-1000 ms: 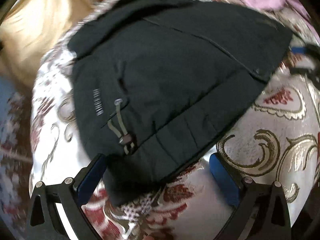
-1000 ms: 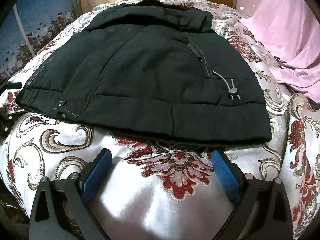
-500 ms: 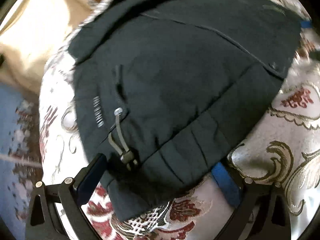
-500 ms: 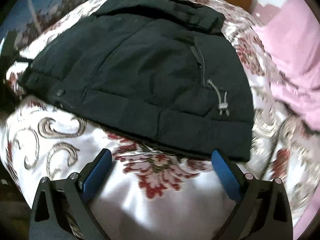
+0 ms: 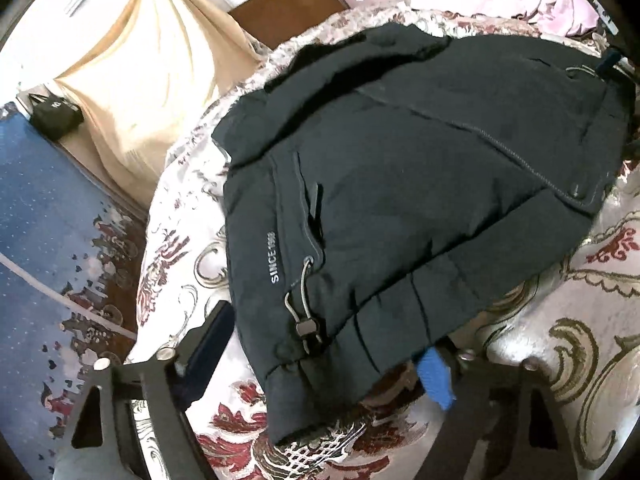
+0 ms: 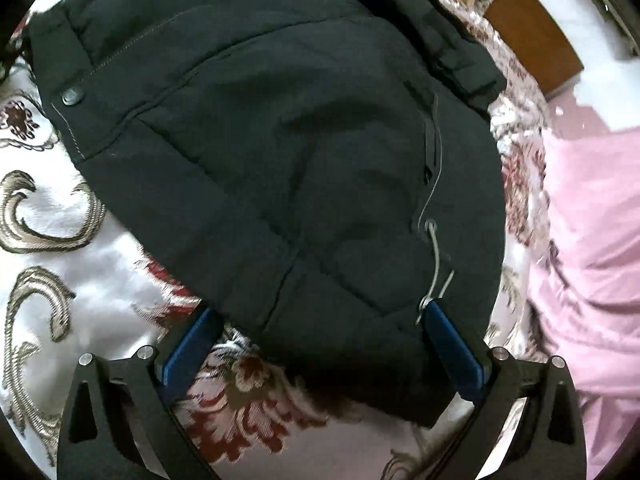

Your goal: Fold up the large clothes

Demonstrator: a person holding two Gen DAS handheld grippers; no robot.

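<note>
A black padded jacket (image 5: 420,184) lies folded on a patterned satin bedspread (image 5: 580,320); it also shows in the right wrist view (image 6: 280,140). Its hem has a grey drawcord with a toggle (image 5: 306,326) and white lettering. My left gripper (image 5: 320,344) is open, its blue fingers straddling the jacket's near left hem corner, the right finger partly under the cloth. My right gripper (image 6: 320,336) is open, its fingers straddling the jacket's near right hem corner (image 6: 360,360), beside a drawcord (image 6: 434,264).
A pink quilt (image 6: 592,240) lies right of the jacket. A cream curtain (image 5: 140,80) and a brown headboard (image 5: 288,16) stand behind. The bed edge drops at the left to a blue patterned surface (image 5: 48,220).
Both grippers have moved forward to the jacket's hem. The fingers that stood short of the cloth now straddle its two near corners. Both stay open.
</note>
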